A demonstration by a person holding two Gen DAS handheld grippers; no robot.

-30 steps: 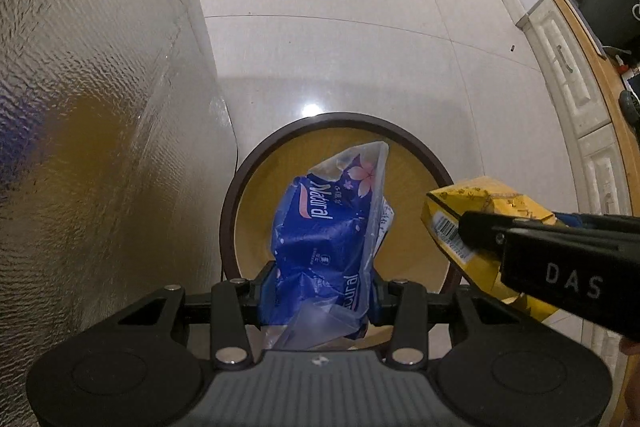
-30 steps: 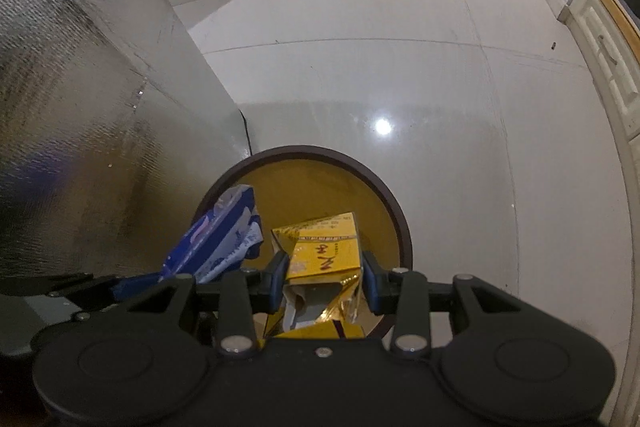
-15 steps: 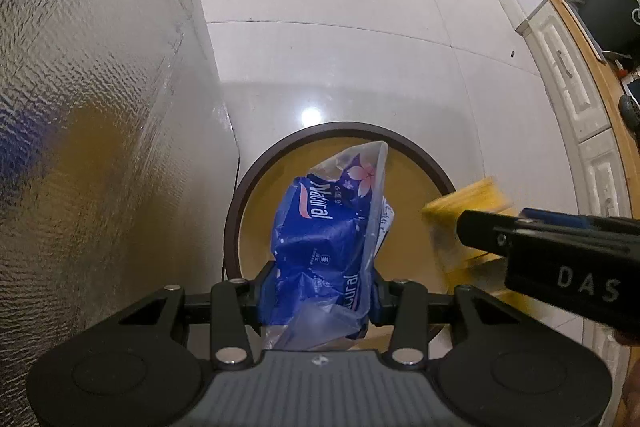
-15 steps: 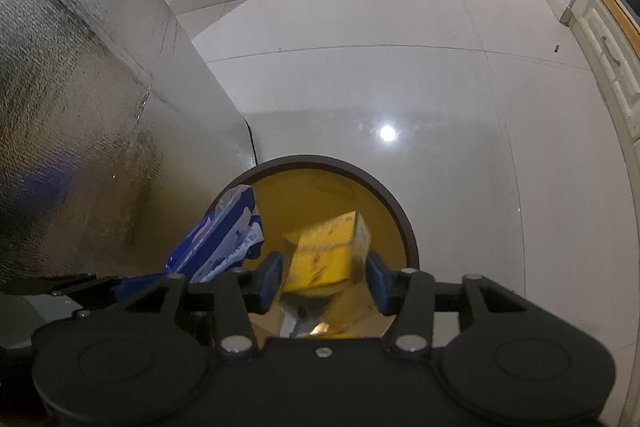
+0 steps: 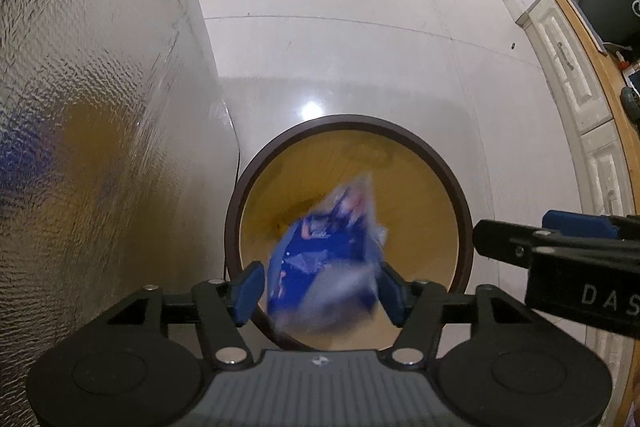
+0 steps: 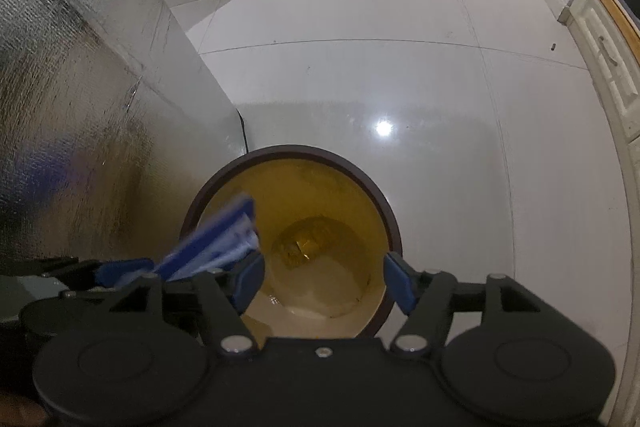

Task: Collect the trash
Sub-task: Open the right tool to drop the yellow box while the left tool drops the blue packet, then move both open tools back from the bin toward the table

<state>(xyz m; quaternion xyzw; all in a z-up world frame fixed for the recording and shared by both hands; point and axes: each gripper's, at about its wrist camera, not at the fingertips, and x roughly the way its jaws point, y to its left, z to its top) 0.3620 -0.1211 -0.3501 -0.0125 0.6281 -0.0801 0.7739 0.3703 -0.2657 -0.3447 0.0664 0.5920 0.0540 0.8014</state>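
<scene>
Both grippers hang over a round bin (image 5: 348, 121) with a dark brown rim and a yellow inside. The jaws of my left gripper (image 5: 320, 291) are opening. A blue plastic wrapper (image 5: 324, 259) sits blurred between the pads, loose and dropping into the bin. My right gripper (image 6: 324, 285) is also opening, with nothing between its pads. Under it a yellow carton (image 6: 304, 239) lies at the bottom of the bin (image 6: 292, 149). The right wrist view shows the wrapper (image 6: 216, 243) at the left. The right gripper (image 5: 500, 239) reaches in from the right in the left wrist view.
A silvery textured panel (image 5: 80, 107) stands close on the left of the bin, with a thin black cord (image 6: 242, 131) at its foot. White tiled floor (image 5: 340, 27) stretches ahead. White cabinets with a wooden top (image 5: 580, 75) run along the right.
The right jaws spread and the yellow carton fell into the bin. After that the left jaws spread and the blue wrapper started to slip down.
</scene>
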